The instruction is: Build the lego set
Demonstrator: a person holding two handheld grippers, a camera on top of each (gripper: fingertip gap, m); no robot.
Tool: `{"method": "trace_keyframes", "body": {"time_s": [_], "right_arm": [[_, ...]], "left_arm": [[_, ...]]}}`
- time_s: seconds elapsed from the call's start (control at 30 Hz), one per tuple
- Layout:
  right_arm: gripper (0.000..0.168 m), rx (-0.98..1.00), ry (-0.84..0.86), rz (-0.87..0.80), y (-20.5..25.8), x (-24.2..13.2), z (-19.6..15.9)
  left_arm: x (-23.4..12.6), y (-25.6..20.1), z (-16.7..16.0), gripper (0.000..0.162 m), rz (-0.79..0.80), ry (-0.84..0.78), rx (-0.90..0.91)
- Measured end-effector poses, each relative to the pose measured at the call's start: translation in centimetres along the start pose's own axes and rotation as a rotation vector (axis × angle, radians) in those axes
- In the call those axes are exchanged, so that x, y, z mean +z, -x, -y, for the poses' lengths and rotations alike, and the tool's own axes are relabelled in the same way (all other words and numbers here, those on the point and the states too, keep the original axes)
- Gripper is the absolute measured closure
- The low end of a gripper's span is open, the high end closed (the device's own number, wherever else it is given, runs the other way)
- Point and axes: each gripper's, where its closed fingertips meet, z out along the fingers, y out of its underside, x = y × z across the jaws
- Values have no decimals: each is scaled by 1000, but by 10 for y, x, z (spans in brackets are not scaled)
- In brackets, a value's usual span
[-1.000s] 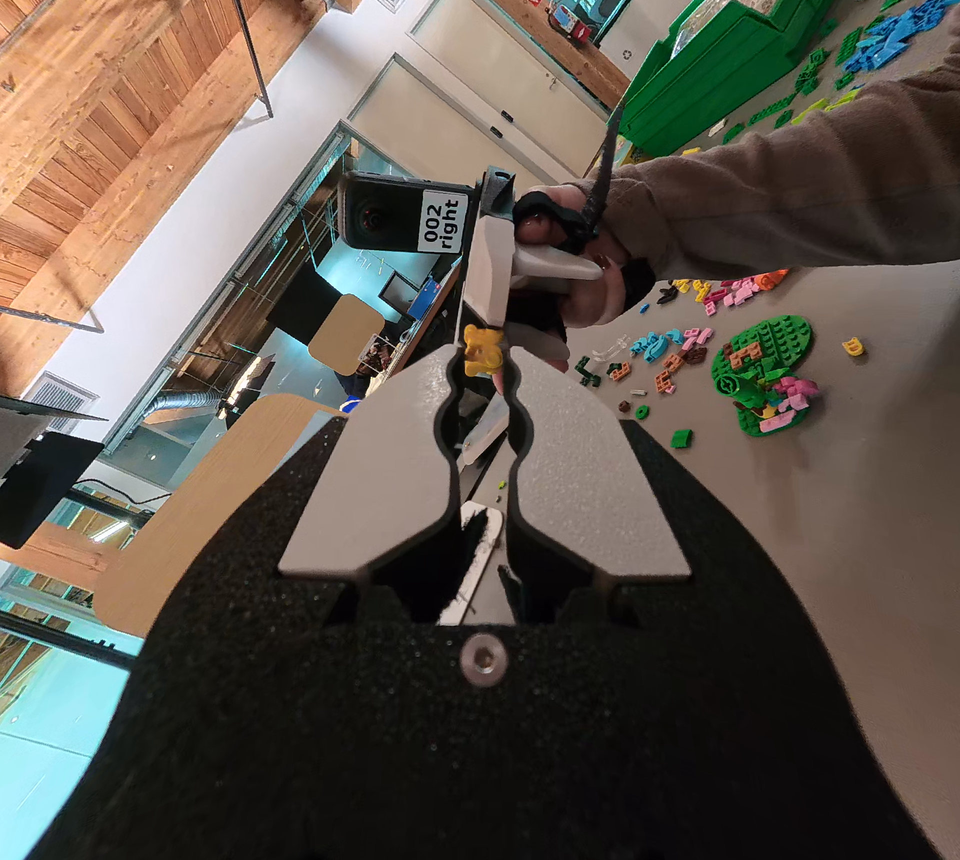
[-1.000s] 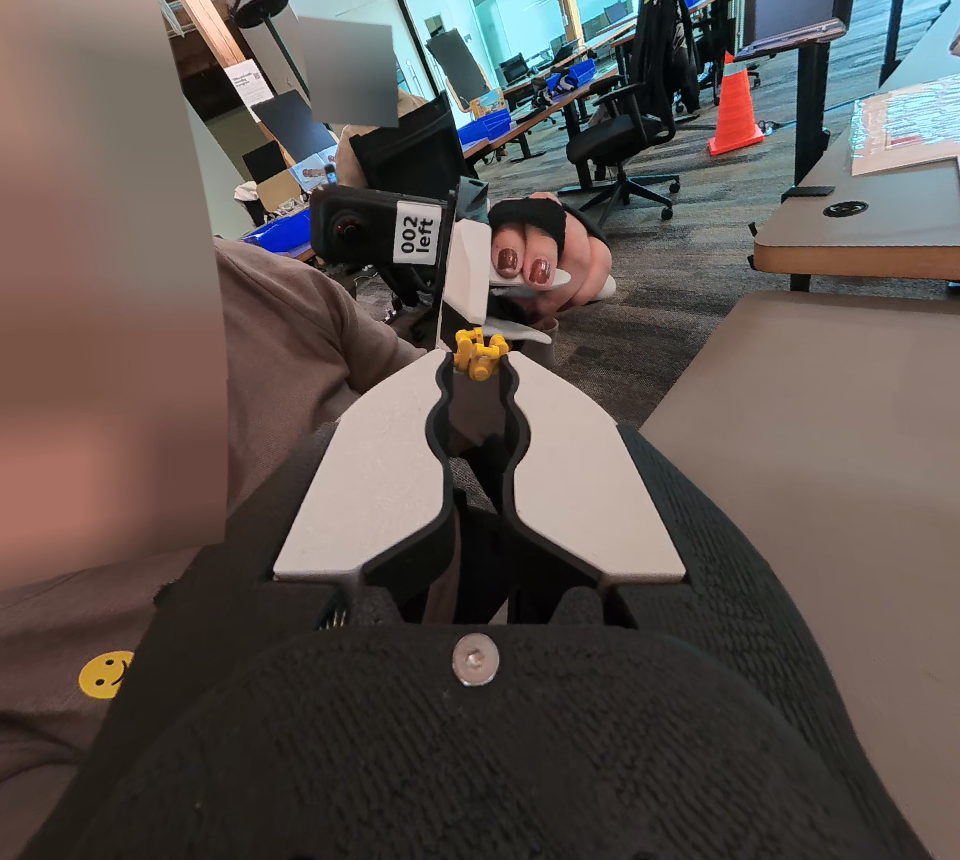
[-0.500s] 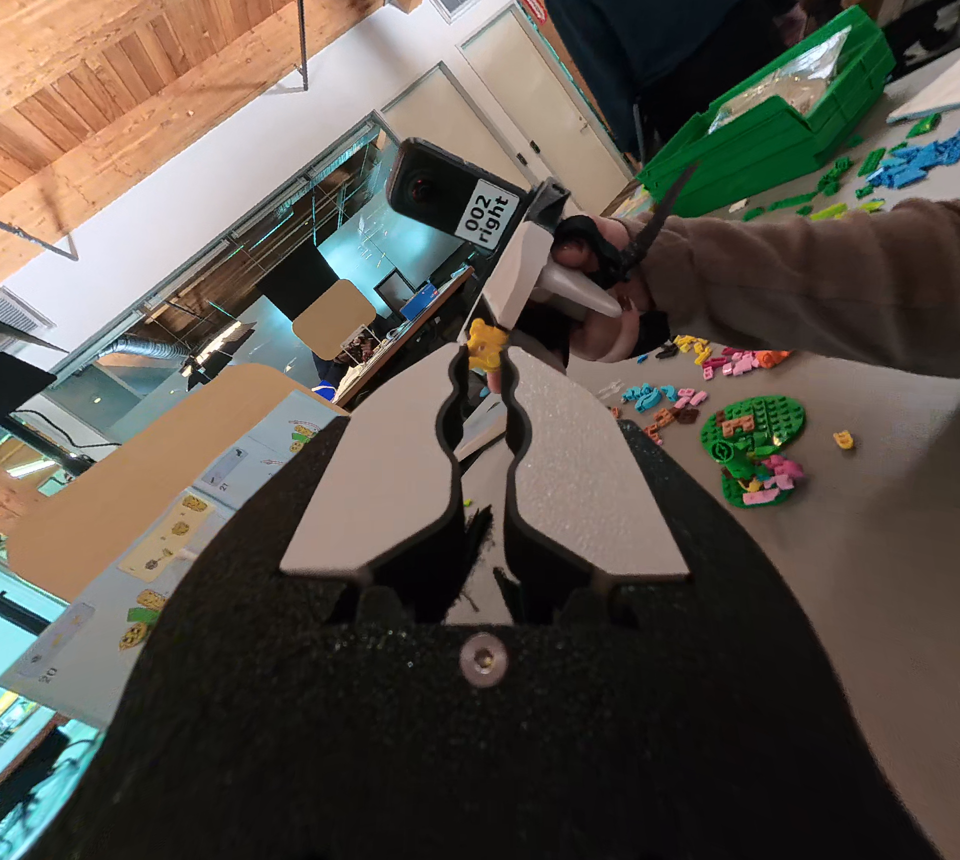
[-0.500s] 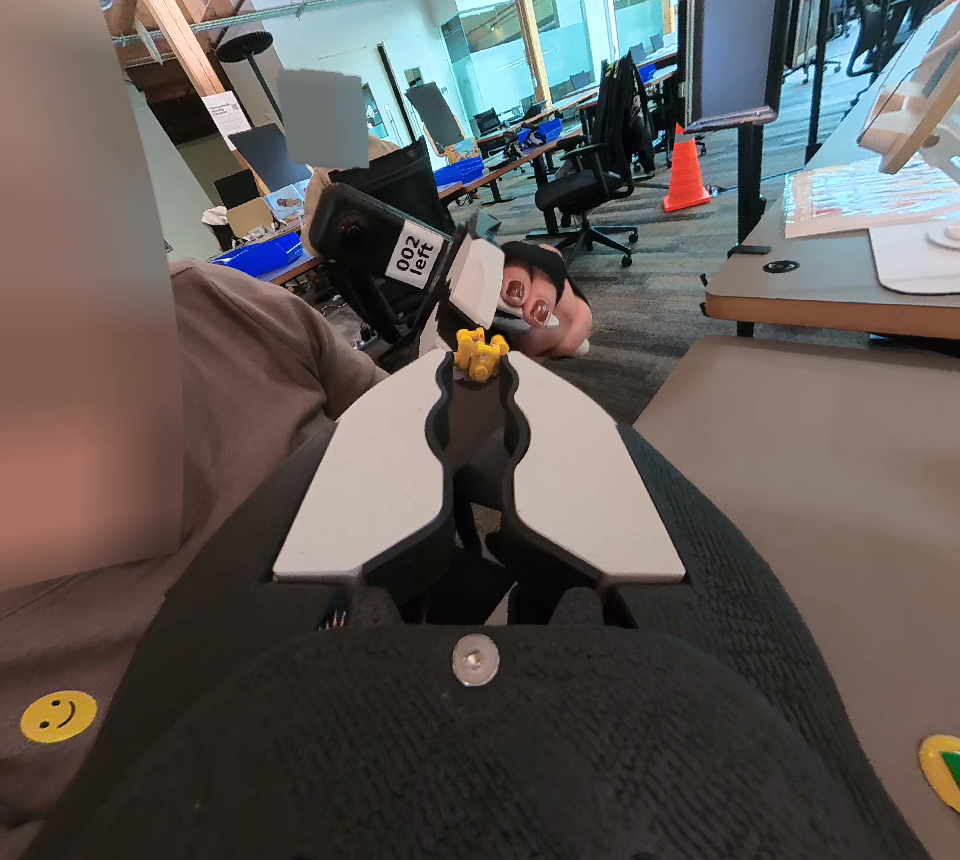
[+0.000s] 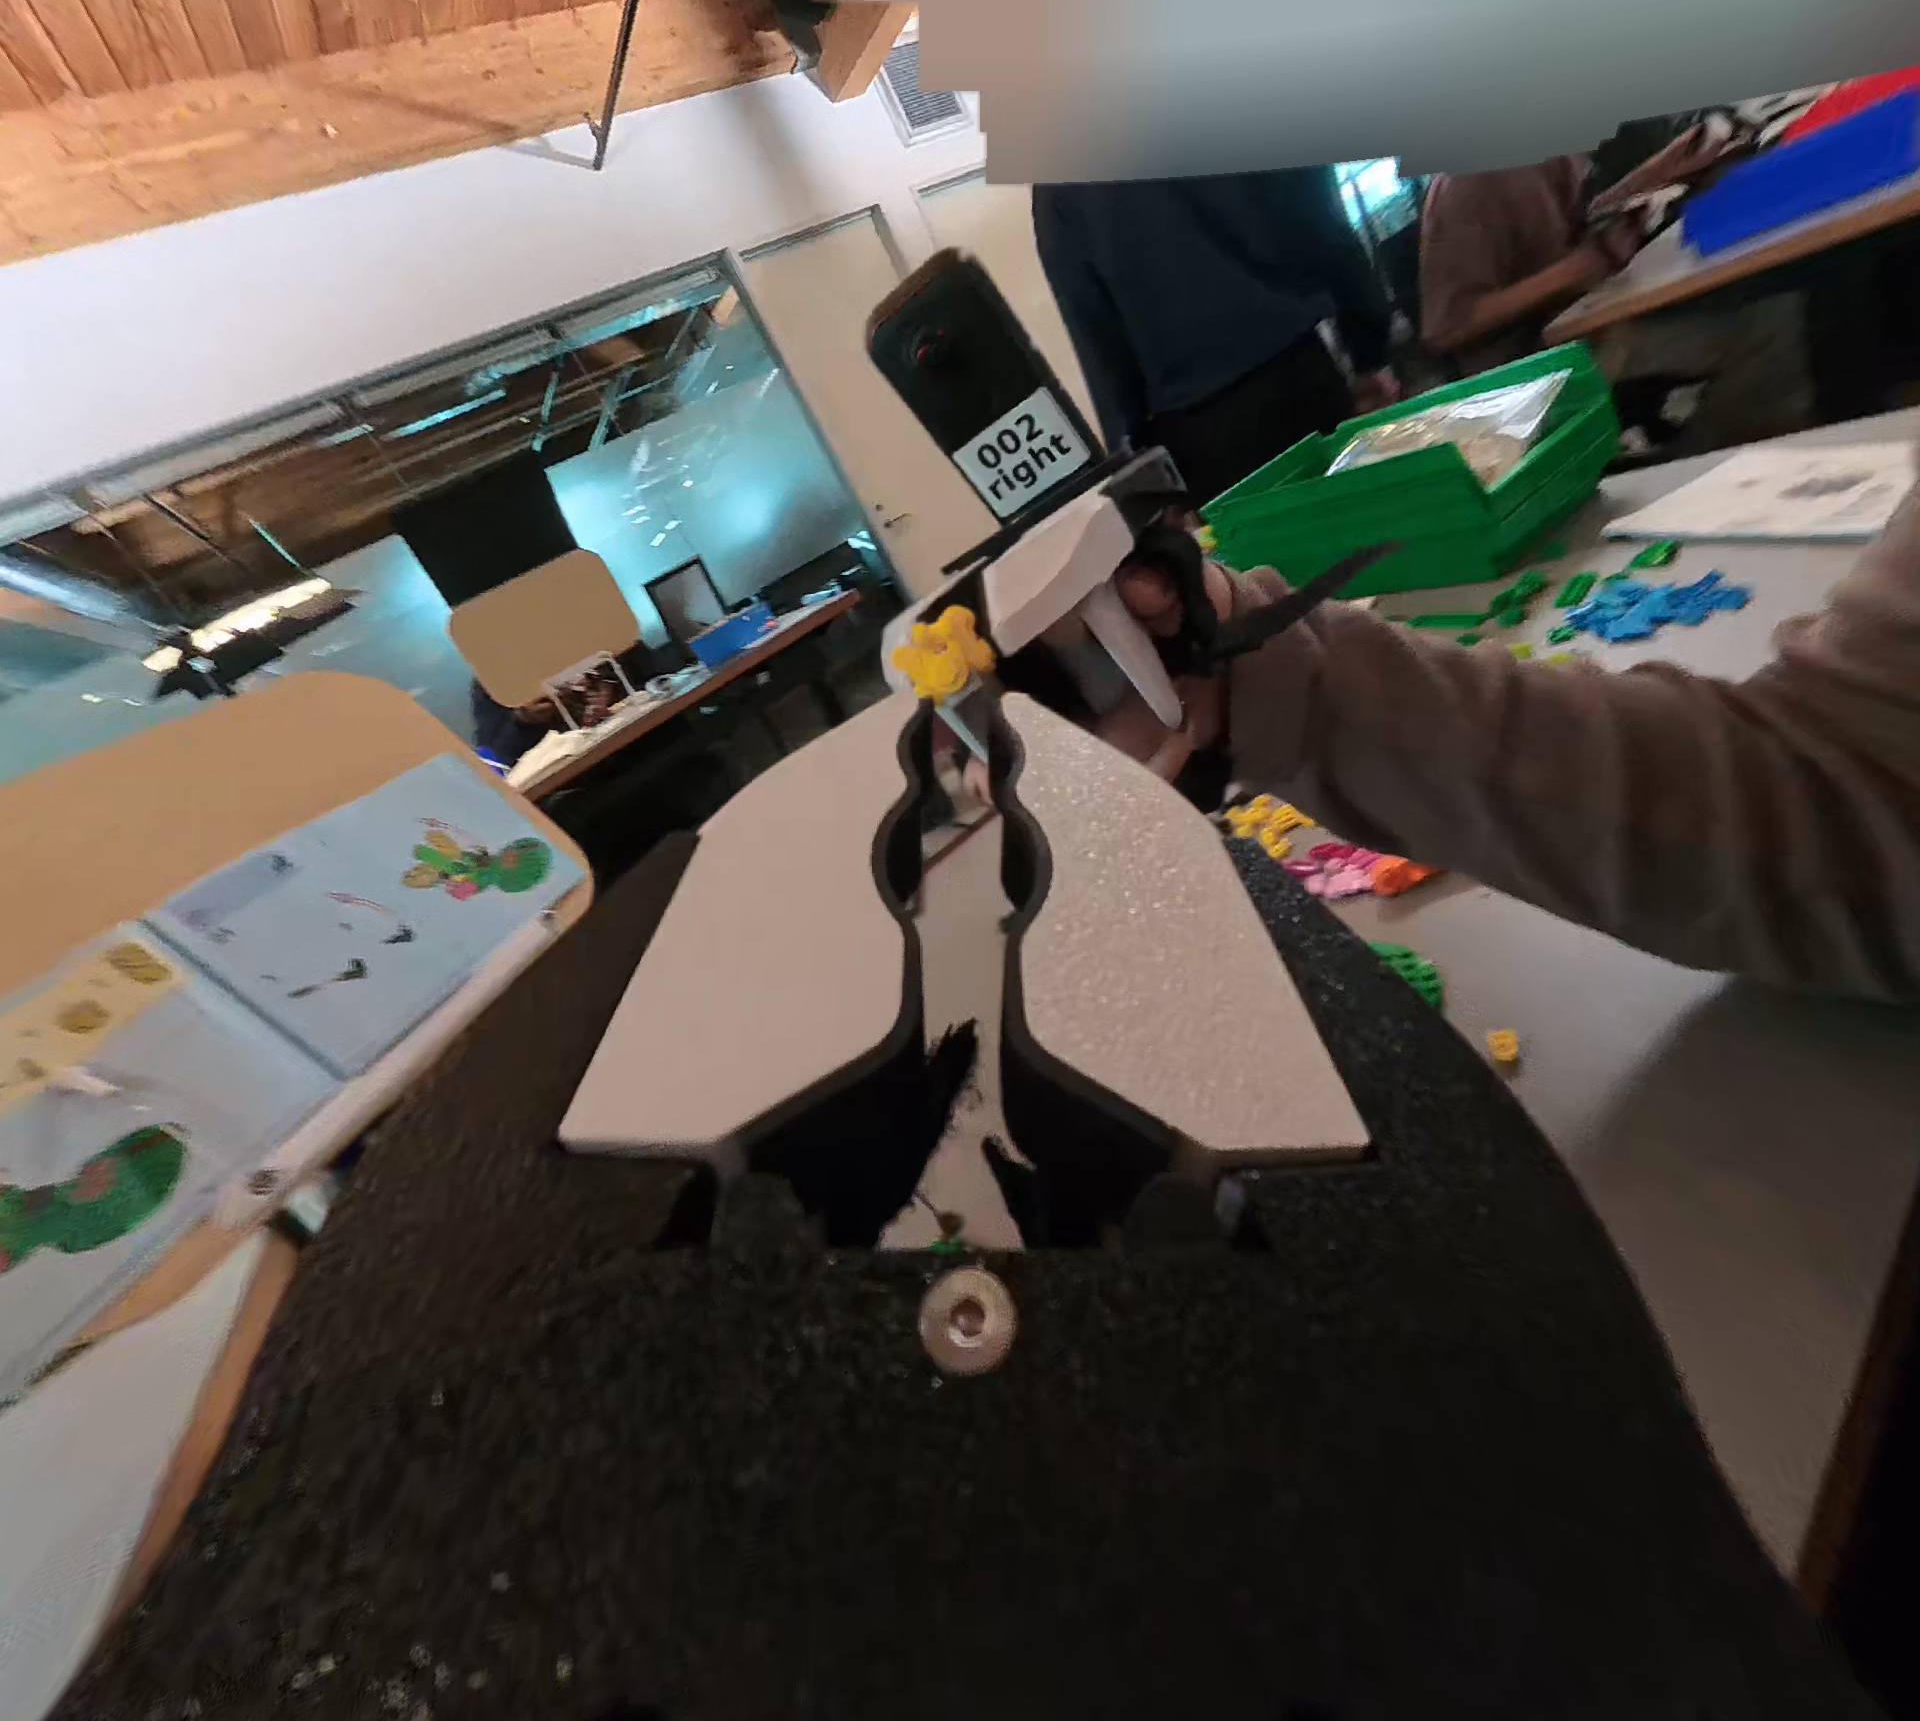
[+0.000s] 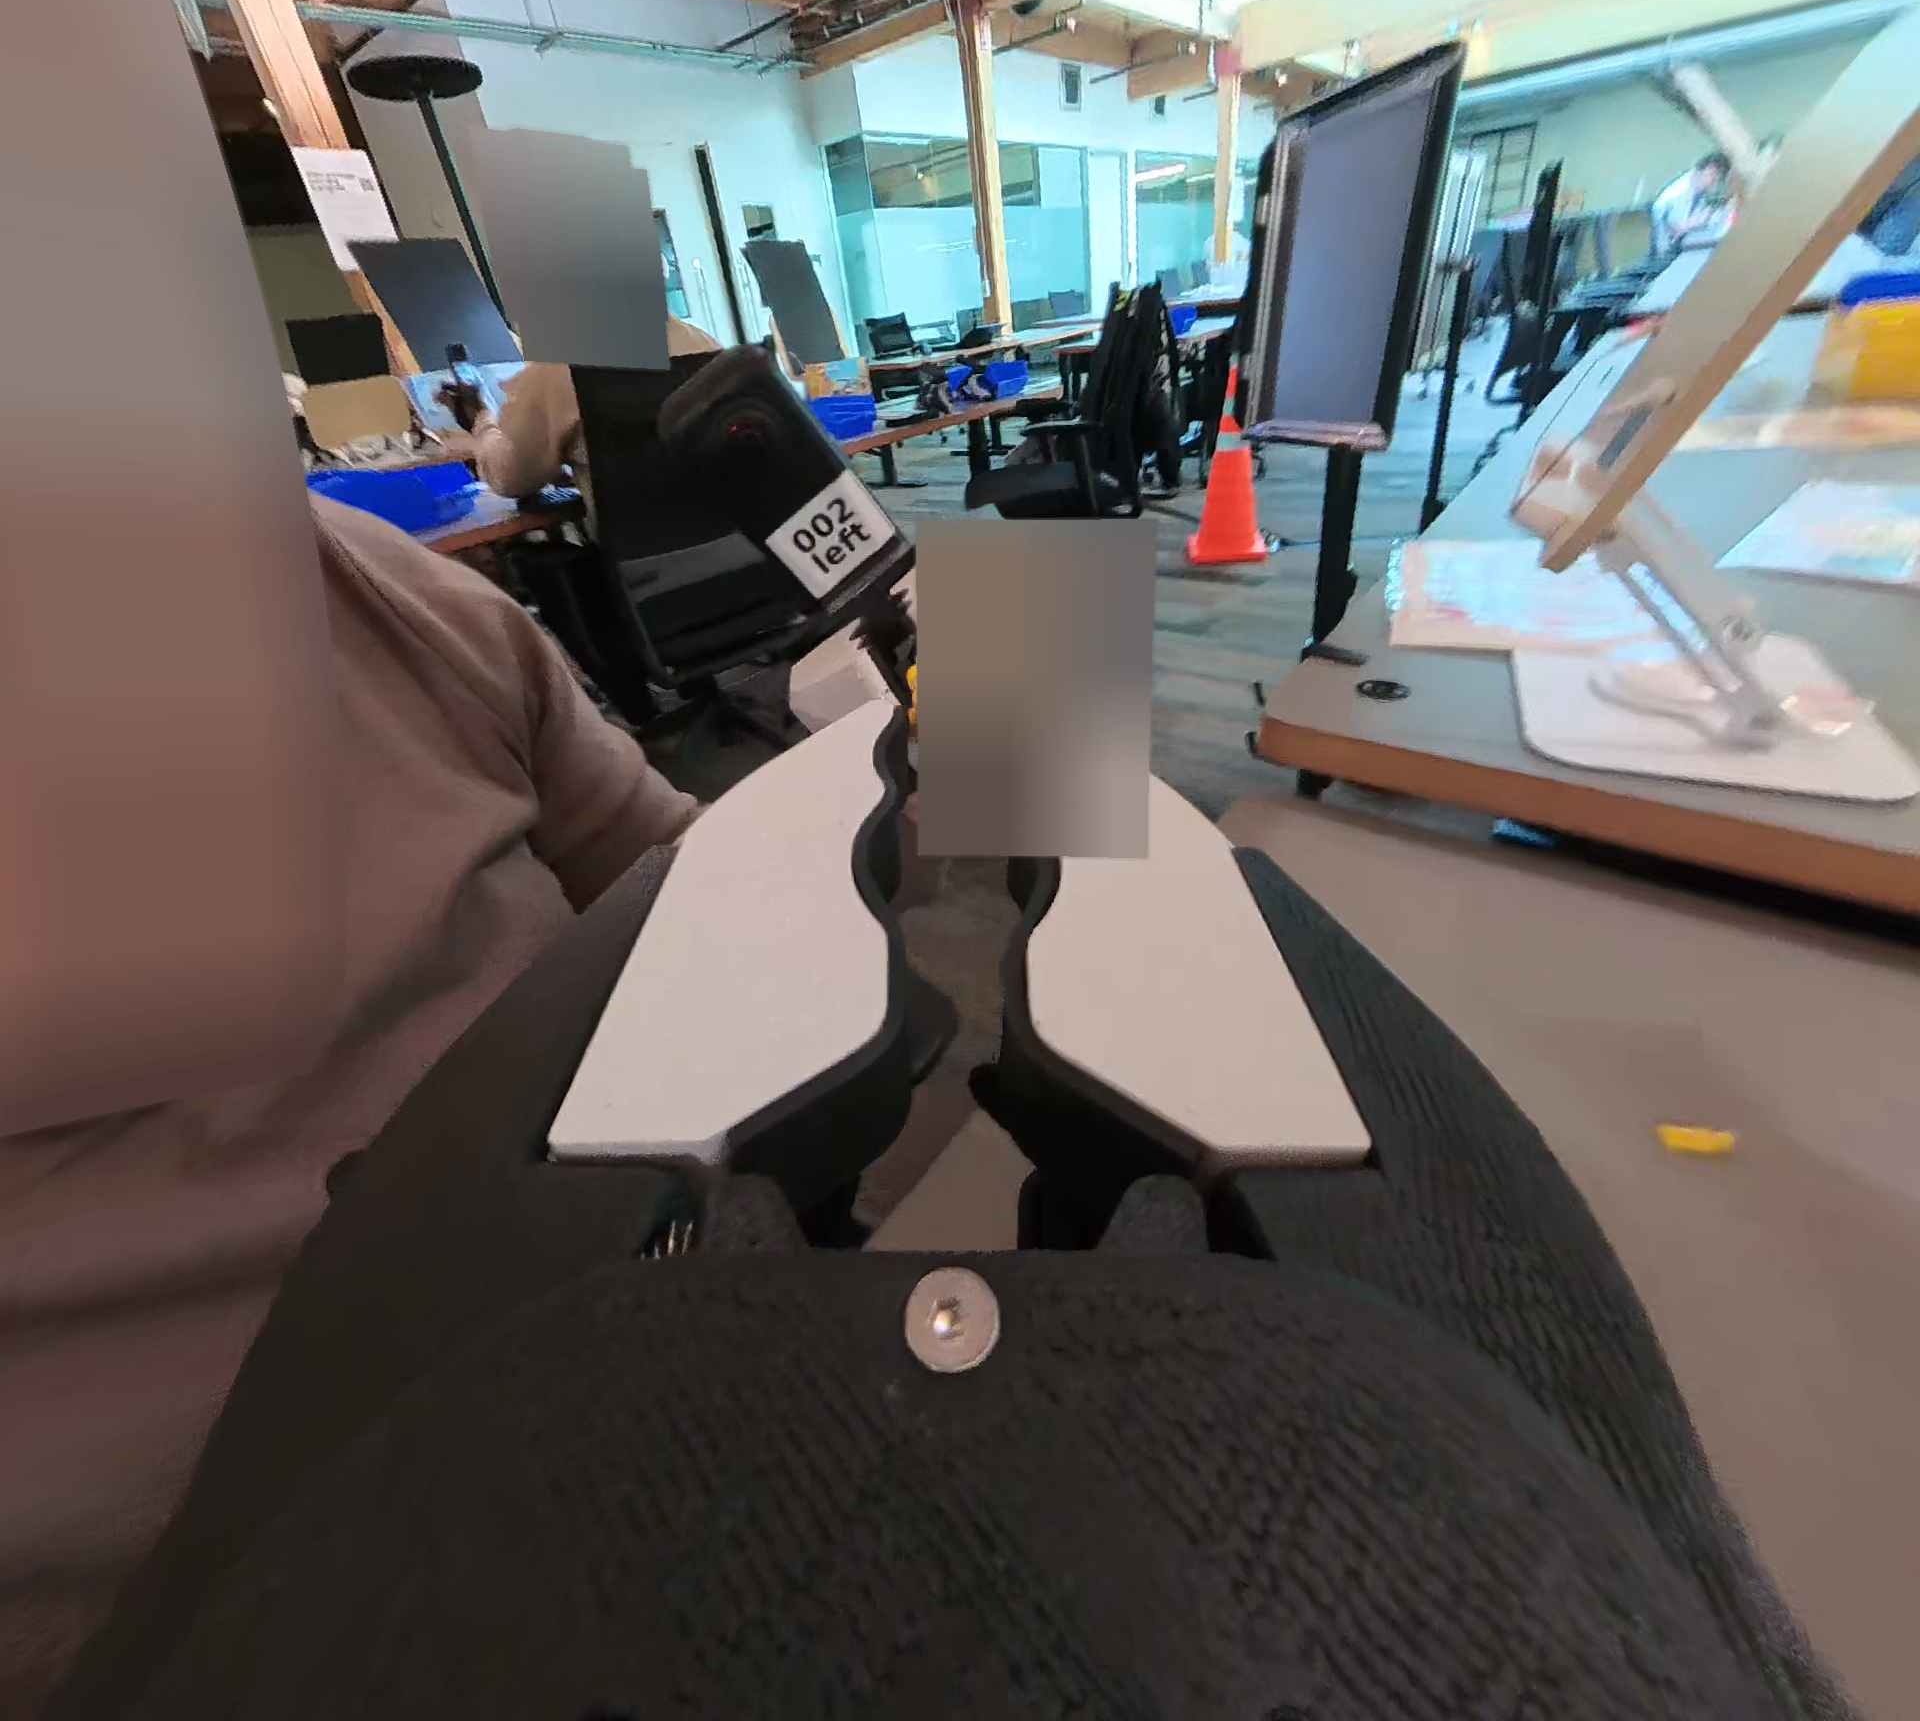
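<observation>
Grey table (image 5: 1683, 1183) lies below and to the right of the left gripper (image 5: 951, 695), both grippers held up in the air above it. Stacked green bins (image 5: 1413, 497) sit far beyond the left gripper on its right, with an open instruction booklet (image 5: 260, 954) propped to its left. Right gripper (image 5: 1049, 570) faces the left one tip to tip, a brown sleeve (image 5: 1558, 798) behind it. Left gripper's fingers are nearly closed, pinching a small yellow lego piece (image 5: 940, 651) at their tips; the right gripper's tip touches the same piece. In the right wrist view the tips are covered by a blur patch, so I cannot tell that gripper's state. Loose pink bricks (image 5: 1330, 876) and blue bricks (image 5: 1652, 606) lie scattered to the right; one yellow brick (image 6: 1694, 1138) sits right of the right gripper.
</observation>
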Motion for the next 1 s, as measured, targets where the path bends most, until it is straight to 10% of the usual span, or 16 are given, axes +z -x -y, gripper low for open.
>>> {"method": "trace_keyframes", "body": {"time_s": [1.0], "right_arm": [[154,-483,139,-158,11,4,-7]], "left_arm": [[8,-9,2,155,-133,-50,-294]]}}
